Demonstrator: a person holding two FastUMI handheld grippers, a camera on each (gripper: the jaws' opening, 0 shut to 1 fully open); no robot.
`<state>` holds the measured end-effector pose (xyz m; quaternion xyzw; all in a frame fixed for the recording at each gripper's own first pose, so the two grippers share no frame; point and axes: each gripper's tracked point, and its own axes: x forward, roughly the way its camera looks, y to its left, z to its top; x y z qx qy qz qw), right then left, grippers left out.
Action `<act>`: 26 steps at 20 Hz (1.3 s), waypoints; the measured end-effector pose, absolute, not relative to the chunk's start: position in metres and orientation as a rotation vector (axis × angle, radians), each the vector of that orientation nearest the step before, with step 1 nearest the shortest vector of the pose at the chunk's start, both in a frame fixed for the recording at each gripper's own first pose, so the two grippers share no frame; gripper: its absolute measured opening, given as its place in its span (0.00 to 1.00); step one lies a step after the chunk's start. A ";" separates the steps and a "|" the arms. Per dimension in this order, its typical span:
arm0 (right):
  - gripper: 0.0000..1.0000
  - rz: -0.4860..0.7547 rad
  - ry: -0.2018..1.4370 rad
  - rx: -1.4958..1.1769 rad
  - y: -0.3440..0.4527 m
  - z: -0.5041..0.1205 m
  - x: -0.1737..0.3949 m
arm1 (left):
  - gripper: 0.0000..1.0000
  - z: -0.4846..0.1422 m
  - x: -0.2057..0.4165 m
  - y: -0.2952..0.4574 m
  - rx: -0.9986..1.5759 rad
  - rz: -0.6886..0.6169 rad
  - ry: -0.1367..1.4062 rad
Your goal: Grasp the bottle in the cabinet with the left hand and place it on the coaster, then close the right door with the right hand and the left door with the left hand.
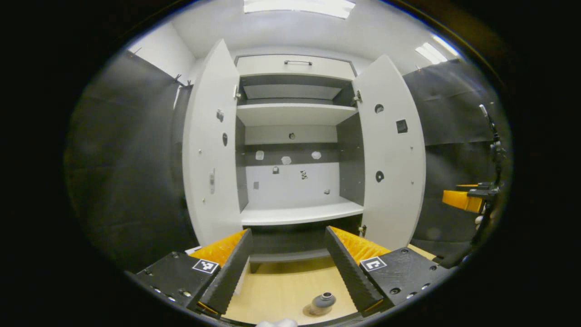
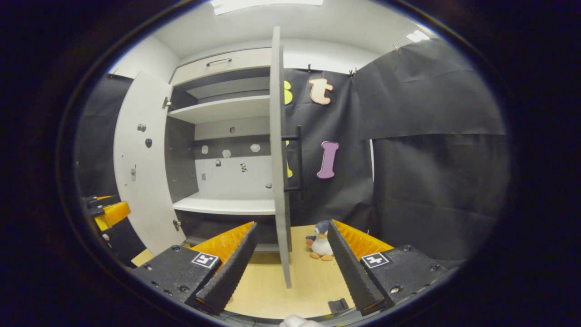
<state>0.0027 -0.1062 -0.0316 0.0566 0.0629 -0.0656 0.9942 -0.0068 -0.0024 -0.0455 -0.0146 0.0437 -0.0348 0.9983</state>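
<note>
Right now both white cabinet doors are standing wide open on the tall white cabinet [image 1: 295, 68], whose grey-lined shelves are showing bare in the left gripper view. The left gripper [image 1: 287, 268] is hanging in front of the cabinet's lower shelf with its two fingers spread wide apart and nothing between them. Below and between those fingers, near the camera, the small grey bottle [image 1: 322, 303] is standing on the light wooden tabletop [image 1: 281, 286], seen from above so that its round cap is facing up; a pale disc edge is peeking out under it at its left, but whether that is the coaster cannot be told. The left white door [image 1: 211, 150] is swinging out to the left and the right white door [image 1: 392, 154] to the right.

In the right gripper view the right gripper [image 2: 290, 268] is sitting low over the tabletop [image 2: 313, 281], its fingers likewise parted wide and gripping nothing. The right door [image 2: 279, 159] is appearing edge-on, running down between the two fingers without touching either. Just right of that edge, farther back, a small plush penguin [image 2: 321, 245] is standing on the table. At the far left, the left gripper [image 2: 106, 213] is showing beside the left door [image 2: 140, 168].
</note>
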 end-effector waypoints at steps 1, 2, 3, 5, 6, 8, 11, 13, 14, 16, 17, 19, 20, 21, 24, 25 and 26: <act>1.00 -0.134 0.129 0.107 -0.123 -0.033 0.009 | 1.00 -0.049 -0.011 0.001 -0.018 -0.034 0.100; 0.99 -0.140 0.136 0.104 -0.140 -0.033 0.015 | 0.94 -0.050 -0.014 0.003 -0.012 0.000 0.115; 1.00 -0.142 0.133 0.101 -0.158 -0.032 0.023 | 0.97 -0.052 -0.017 -0.001 -0.013 0.014 0.122; 0.99 -0.144 0.135 0.103 -0.191 -0.029 0.044 | 1.00 -0.051 -0.019 -0.009 -0.008 0.040 0.133; 0.99 -0.128 0.142 0.107 -0.202 -0.026 0.055 | 0.97 -0.049 -0.019 -0.012 -0.013 0.058 0.141; 1.00 -0.084 0.127 0.107 -0.217 -0.015 0.083 | 0.98 -0.039 -0.019 -0.020 -0.041 0.086 0.125; 1.00 0.000 0.120 0.100 -0.230 -0.002 0.121 | 0.97 -0.027 -0.023 -0.027 -0.040 0.149 0.103; 1.00 0.075 0.129 0.107 -0.224 0.001 0.143 | 0.96 -0.021 -0.028 -0.022 -0.013 0.223 0.090; 0.99 0.108 0.132 0.107 -0.219 0.003 0.151 | 0.97 -0.020 -0.030 -0.020 -0.003 0.247 0.083; 1.00 0.173 0.130 0.109 -0.206 0.009 0.163 | 0.97 -0.021 -0.030 -0.019 -0.001 0.284 0.095; 0.99 0.196 0.125 0.108 -0.202 0.012 0.165 | 0.97 -0.022 -0.033 -0.018 -0.003 0.300 0.099; 1.00 0.230 0.116 0.105 -0.194 0.018 0.167 | 0.97 -0.023 -0.040 -0.014 -0.009 0.330 0.100; 0.99 0.246 0.109 0.105 -0.188 0.022 0.167 | 0.97 -0.025 -0.043 -0.013 -0.014 0.336 0.105; 0.99 0.260 0.101 0.104 -0.181 0.025 0.166 | 0.97 -0.026 -0.045 -0.011 -0.015 0.344 0.104; 1.00 0.262 0.092 0.070 -0.165 0.031 0.160 | 0.96 -0.032 -0.047 -0.006 -0.020 0.341 0.108; 0.95 0.245 0.085 0.050 -0.166 0.032 0.160 | 0.96 -0.034 -0.048 -0.003 -0.021 0.336 0.111; 0.94 0.228 0.086 0.048 -0.167 0.032 0.160 | 0.97 -0.037 -0.048 0.000 -0.021 0.328 0.114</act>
